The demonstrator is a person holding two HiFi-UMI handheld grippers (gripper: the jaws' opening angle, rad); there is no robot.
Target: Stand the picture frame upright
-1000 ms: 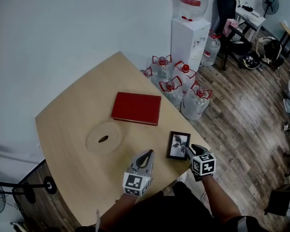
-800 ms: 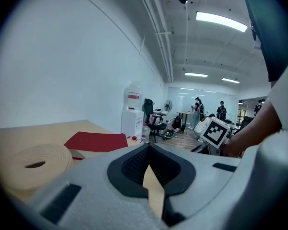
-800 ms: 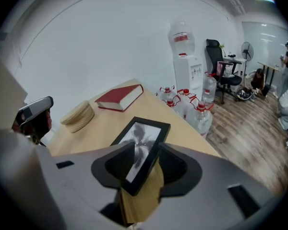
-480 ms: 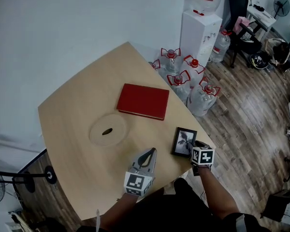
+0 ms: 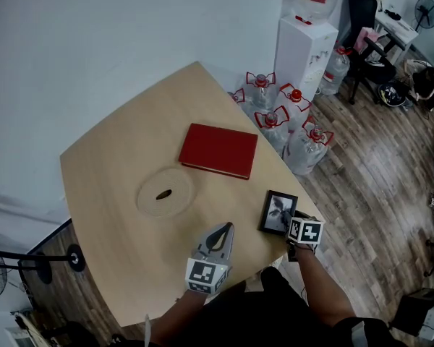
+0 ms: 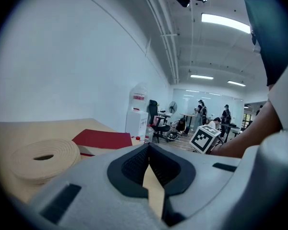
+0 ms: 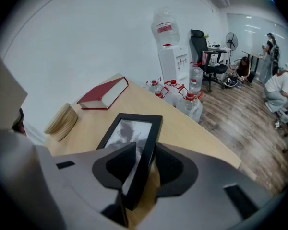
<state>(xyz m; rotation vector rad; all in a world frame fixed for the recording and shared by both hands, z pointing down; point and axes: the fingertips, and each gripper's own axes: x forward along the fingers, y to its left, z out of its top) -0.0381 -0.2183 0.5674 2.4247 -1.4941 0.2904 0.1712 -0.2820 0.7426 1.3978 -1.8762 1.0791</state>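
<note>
Straddling picture frame (image 7: pixel 128 132), just-opened right tool (image 7: pixel 145 147)

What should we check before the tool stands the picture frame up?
1. Is the frame between the right tool's jaws? Ok: the jaws have just been opening, and the frame's edge sits between them.
2. Are the jaws pressing on the frame? Not ok: a gap shows beside one jaw.
3. Is the frame upright? Not ok: it lies on the table.
4. Is there room around the frame? Ok: the book and the disc are apart from it.
5. Is the frame away from the table's edge? Not ok: it lies close to the edge.
6. Is the left tool out of the way? Ok: it is shut, empty and apart from the frame.
</note>
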